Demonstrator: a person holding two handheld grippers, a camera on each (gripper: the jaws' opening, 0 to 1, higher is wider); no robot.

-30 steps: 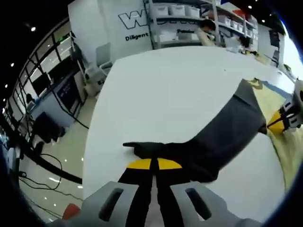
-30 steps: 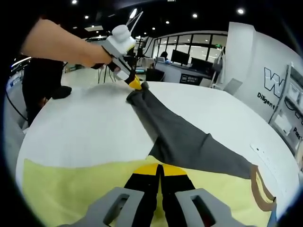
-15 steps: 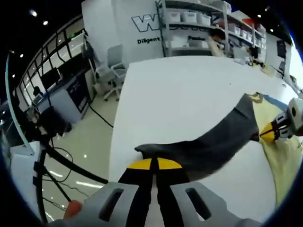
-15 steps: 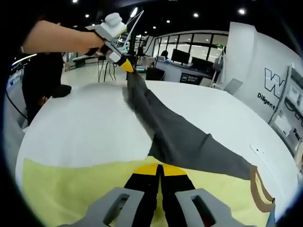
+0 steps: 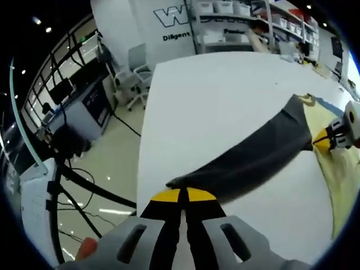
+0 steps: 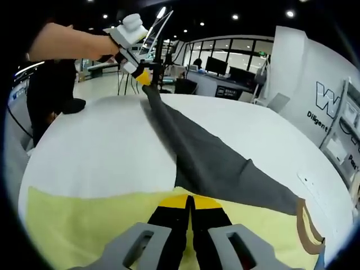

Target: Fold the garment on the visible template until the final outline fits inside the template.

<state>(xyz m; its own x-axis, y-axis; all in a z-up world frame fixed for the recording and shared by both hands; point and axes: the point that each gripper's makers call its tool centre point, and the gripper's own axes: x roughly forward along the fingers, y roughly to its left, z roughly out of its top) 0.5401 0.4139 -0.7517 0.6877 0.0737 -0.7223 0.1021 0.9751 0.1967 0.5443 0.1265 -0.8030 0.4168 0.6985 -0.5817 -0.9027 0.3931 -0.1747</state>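
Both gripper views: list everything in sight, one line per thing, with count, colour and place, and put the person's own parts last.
Table: one, white, round, under the garment.
Garment: one, pale yellow body with a brown neck trim, flat on the table.
Sleeve: one, dark grey, lifted and stretched out from the garment body.
Shelving: one unit, grey, with white bins, by the far wall.
Office chair: one, grey, beside the table.
Desks with monitors: several, dark, in the background.
Left hand-held gripper: one, white and yellow-tipped, shut on the sleeve end.
Right hand-held gripper: one, black and yellow, shut on the garment.
Person's arm: one, holding the left hand-held gripper.
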